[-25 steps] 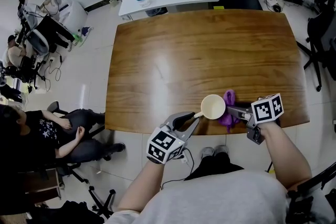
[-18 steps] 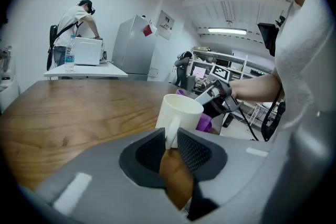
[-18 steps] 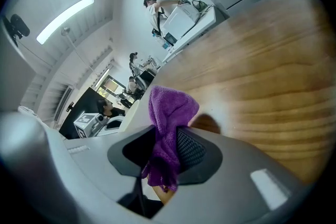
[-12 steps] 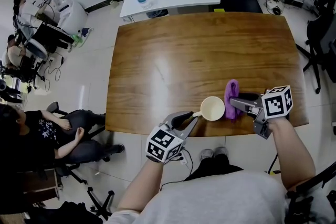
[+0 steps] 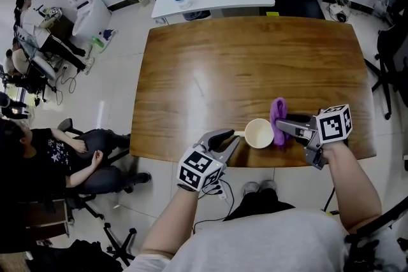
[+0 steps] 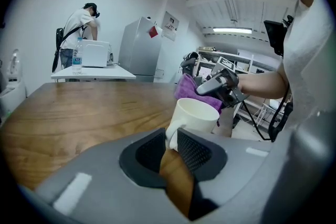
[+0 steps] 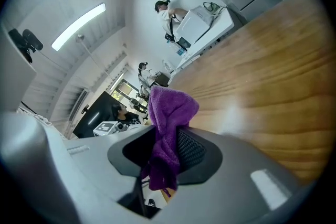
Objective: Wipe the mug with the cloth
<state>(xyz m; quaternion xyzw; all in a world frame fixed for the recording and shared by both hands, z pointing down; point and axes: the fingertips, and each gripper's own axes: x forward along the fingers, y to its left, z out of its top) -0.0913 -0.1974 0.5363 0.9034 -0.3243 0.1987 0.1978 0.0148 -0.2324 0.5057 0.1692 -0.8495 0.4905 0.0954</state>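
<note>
Now the left gripper (image 5: 233, 137) pinches the mug (image 5: 259, 133) by its handle and the right gripper (image 5: 281, 128) clamps the cloth (image 5: 278, 111) just beside it. This looks like the wiping step — next, press the cloth to the mug's side and rub.

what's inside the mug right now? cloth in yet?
Nothing visible inside: the head view looks down into the mug and shows only a pale, bare interior. The cloth is beside it, outside the rim, in the right gripper. The left gripper view hides the inside.

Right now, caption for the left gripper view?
Left tool clamps the mug by its handle; right tool holds the purple cloth behind it.
</note>
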